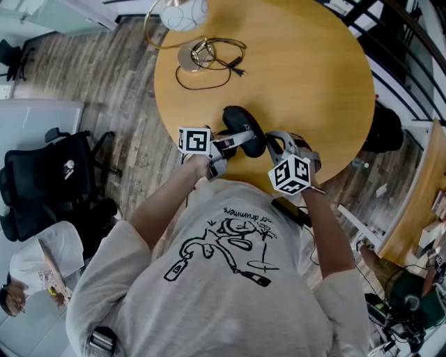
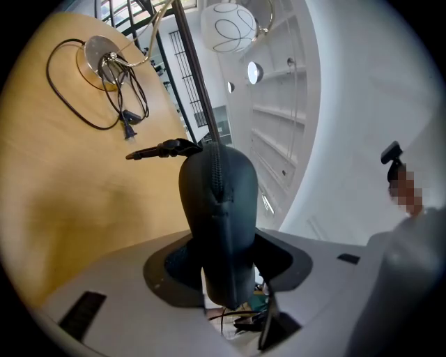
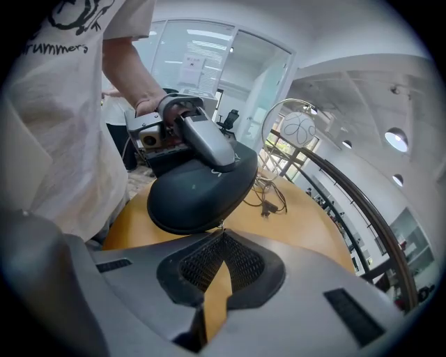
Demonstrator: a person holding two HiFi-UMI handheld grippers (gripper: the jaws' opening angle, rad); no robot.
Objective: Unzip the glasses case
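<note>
The black oval glasses case (image 1: 244,125) hangs over the near edge of the round wooden table (image 1: 300,63). My left gripper (image 1: 233,141) comes in from the left and is shut on the case's end. In the left gripper view the case (image 2: 217,202) stands up between the pads, its zipper seam facing the camera. My right gripper (image 1: 272,139) sits at the case's right side. In the right gripper view the jaws (image 3: 220,233) are shut just below the case (image 3: 195,192), pinching a small metal zipper pull (image 3: 221,224). The left gripper's grey finger (image 3: 205,139) lies across the case's top.
A globe lamp (image 1: 185,12) with a round base and a looped black cable (image 1: 209,66) stands at the table's far side. Black office chairs (image 1: 49,174) stand on the floor to the left. A dark railing (image 1: 411,42) runs along the right.
</note>
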